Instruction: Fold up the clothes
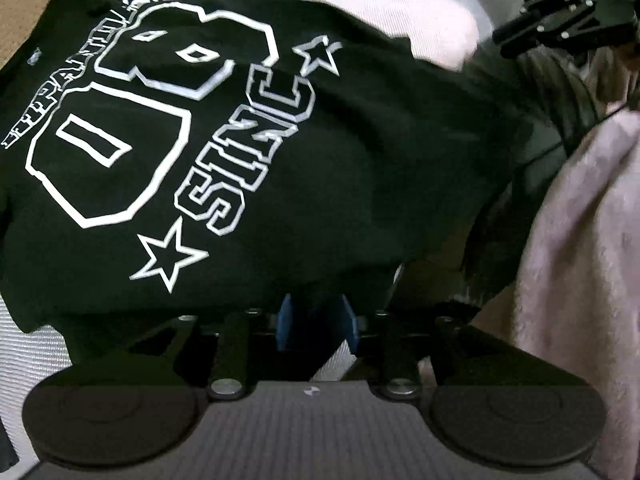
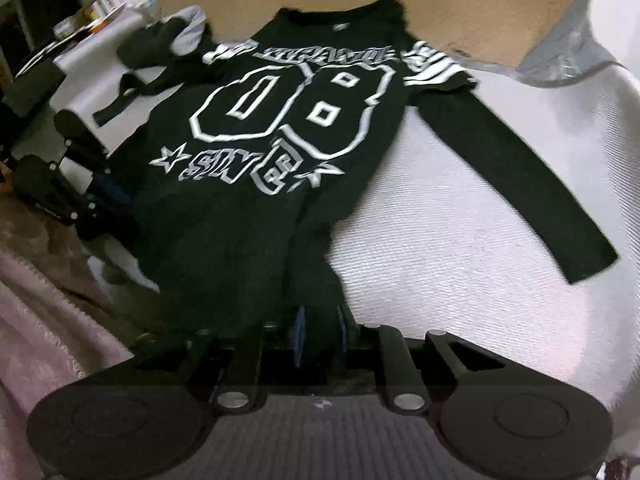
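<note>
1. A black long-sleeved shirt (image 2: pixel 288 120) with a white "08" print lies on a white bed sheet (image 2: pixel 460 260).
2. The left tongs (image 1: pixel 316 322) are clamped on the shirt's hem at 6 o'clock in their view.
3. The right tongs (image 2: pixel 320 330) likewise pinch the hem.
4. One sleeve (image 2: pixel 520 184) stretches toward 4 o'clock.
5. A pink blanket (image 1: pixel 580 260) lies just beside the shirt.

white cloth surface (image 2: pixel 480 280) | pink fleece (image 1: pixel 580 260) at edge | tan wall (image 2: pixel 460 0) behind | clutter (image 2: pixel 92 12) far-left
</note>
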A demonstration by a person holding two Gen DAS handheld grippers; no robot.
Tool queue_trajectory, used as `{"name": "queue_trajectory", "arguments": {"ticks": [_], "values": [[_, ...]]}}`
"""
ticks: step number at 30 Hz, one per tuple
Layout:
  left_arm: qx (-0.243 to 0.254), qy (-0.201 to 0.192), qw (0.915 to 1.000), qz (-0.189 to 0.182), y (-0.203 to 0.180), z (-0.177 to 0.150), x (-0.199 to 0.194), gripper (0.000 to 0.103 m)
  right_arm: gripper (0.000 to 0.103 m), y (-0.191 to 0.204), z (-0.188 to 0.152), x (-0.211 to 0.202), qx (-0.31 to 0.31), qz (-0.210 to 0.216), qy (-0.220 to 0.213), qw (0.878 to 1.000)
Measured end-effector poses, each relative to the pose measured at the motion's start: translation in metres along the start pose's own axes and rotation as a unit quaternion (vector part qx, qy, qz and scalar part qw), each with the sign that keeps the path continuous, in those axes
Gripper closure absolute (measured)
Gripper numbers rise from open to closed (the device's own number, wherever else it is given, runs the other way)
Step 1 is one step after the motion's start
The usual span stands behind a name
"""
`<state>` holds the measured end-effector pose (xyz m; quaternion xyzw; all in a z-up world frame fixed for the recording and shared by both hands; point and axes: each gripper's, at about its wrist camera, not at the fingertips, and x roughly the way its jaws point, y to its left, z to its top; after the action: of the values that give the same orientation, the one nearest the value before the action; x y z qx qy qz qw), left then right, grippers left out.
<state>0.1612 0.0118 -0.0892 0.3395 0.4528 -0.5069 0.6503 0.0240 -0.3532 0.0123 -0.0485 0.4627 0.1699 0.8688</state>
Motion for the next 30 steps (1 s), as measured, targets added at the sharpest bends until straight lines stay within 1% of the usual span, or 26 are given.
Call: {"name": "queue_trajectory", "arguments": {"ticks": [3,5,7,9,11,12,14,16,19,21,23,25,28,30], "values": [[-0.017,-0.024,0.9993,0.023,0.003,0.003,-0.005,0.060,0.083,-0.008,0.004,0.008,0.012,0.005,-0.011,1.000],[-0.033,-0.033,0.9981,0.041,0.010,0.008,-0.004,0.059,0.083,-0.013,0.007,0.016,0.020,0.009,-0.016,1.000],[-0.051,-0.045,0.9966,0.046,0.015,0.012,-0.001,0.059,0.082,-0.015,0.012,0.033,0.020,0.016,-0.009,1.000],[-0.067,-0.057,0.9947,0.052,0.019,0.015,0.000,0.058,0.079,-0.014,0.018,0.051,0.016,0.024,0.001,1.000],[-0.082,-0.070,0.9924,0.059,0.022,0.016,0.000,0.056,0.074,-0.011,0.023,0.065,0.003,0.032,0.010,0.999],[-0.093,-0.076,0.9907,0.064,0.025,0.016,0.001,0.055,0.072,-0.011,0.025,0.071,0.001,0.035,0.013,0.999],[-0.115,-0.088,0.9868,0.073,0.030,0.016,0.002,0.052,0.066,-0.013,0.026,0.081,0.003,0.039,0.020,0.999],[-0.136,-0.091,0.9832,0.082,0.037,0.018,0.006,0.052,0.065,-0.016,0.028,0.090,0.005,0.044,0.026,0.999],[-0.150,-0.090,0.9809,0.086,0.044,0.020,0.011,0.052,0.065,-0.019,0.030,0.103,0.008,0.055,0.032,0.998],[-0.156,-0.090,0.9802,0.082,0.044,0.020,0.013,0.052,0.067,-0.016,0.028,0.103,-0.002,0.064,0.031,0.997],[-0.155,-0.088,0.9806,0.082,0.044,0.019,0.015,0.051,0.085,-0.016,0.025,0.101,0.002,0.067,0.032,0.997],[-0.154,-0.084,0.9805,0.087,0.045,0.018,0.016,0.051,0.091,-0.016,0.022,0.098,0.010,0.070,0.033,0.997],[-0.150,-0.079,0.9805,0.100,0.048,0.014,0.015,0.051,0.094,-0.016,0.014,0.086,0.009,0.038,0.024,0.999],[-0.144,-0.076,0.9807,0.108,0.050,0.012,0.013,0.051,0.094,-0.020,0.009,0.076,0.028,0.029,0.011,0.999]]}}
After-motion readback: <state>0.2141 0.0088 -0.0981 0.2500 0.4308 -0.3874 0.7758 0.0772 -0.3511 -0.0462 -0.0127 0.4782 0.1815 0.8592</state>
